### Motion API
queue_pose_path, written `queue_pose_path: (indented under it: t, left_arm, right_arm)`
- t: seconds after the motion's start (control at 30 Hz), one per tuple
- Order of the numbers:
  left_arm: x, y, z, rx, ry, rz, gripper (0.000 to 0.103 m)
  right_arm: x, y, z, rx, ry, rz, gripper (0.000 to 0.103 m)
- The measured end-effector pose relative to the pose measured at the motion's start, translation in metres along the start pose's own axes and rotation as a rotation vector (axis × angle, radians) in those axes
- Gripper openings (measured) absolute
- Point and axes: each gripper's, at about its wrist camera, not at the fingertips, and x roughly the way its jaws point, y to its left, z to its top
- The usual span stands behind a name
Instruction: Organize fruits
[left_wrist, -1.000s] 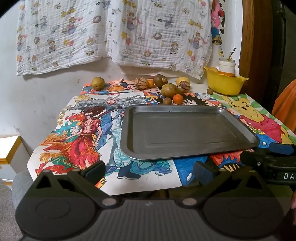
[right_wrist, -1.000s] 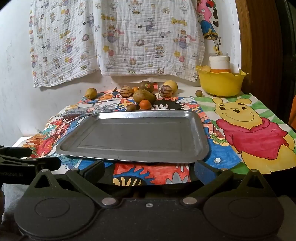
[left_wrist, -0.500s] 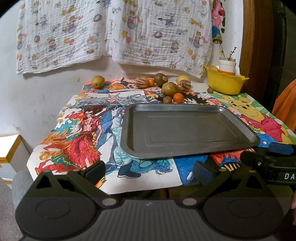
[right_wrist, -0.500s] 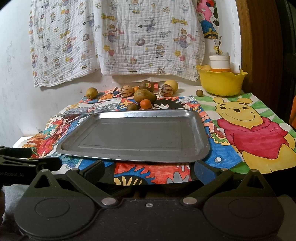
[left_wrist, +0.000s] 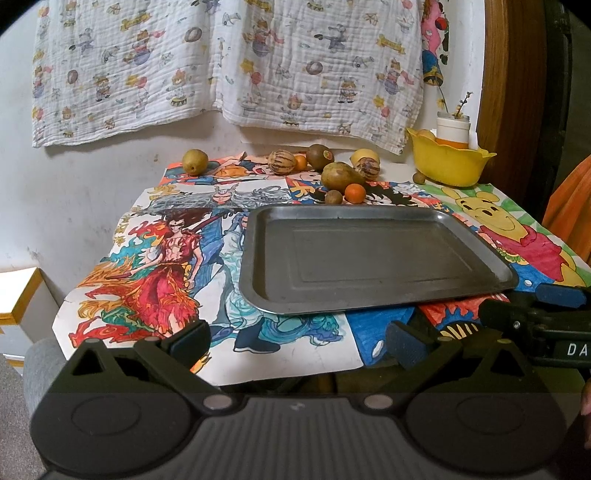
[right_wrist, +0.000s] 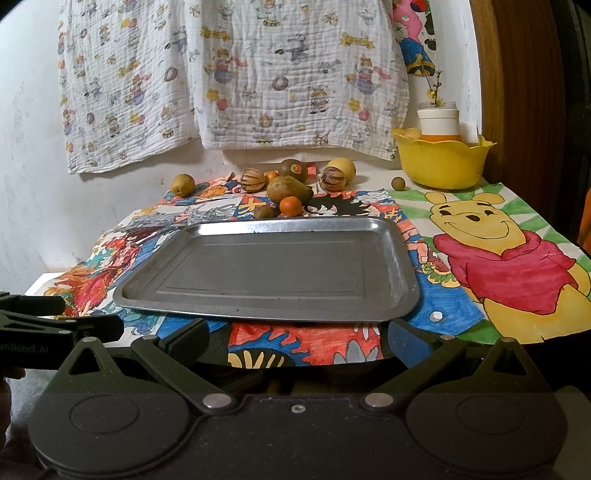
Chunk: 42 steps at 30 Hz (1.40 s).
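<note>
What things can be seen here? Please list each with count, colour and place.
metal tray: 1, grey, middle of the table, nothing in it
fruits: about ten, brown, orange and yellow, loose on the table behind the tray
small brown fruit: 1, alone, left of the bowl
bowl: 1, yellow, far right corner, holds a white jar
drawings: several, many colours, covering the table
cloth: 1, white with prints, hanging on the wall
left gripper: 1, black, open, before the tray
right gripper: 1, black, open, before the tray
</note>
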Motion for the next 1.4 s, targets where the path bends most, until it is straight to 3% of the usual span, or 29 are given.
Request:
queue_pose_path:
  t: [1.4]
  left_arm:
    - [0.0038,-0.0009,-0.002,0.011,-0.003,-0.015,0.103]
  right_arm:
    - [-0.002,-0.0046,0.0037,0.019,-0.005,0.005,0.103]
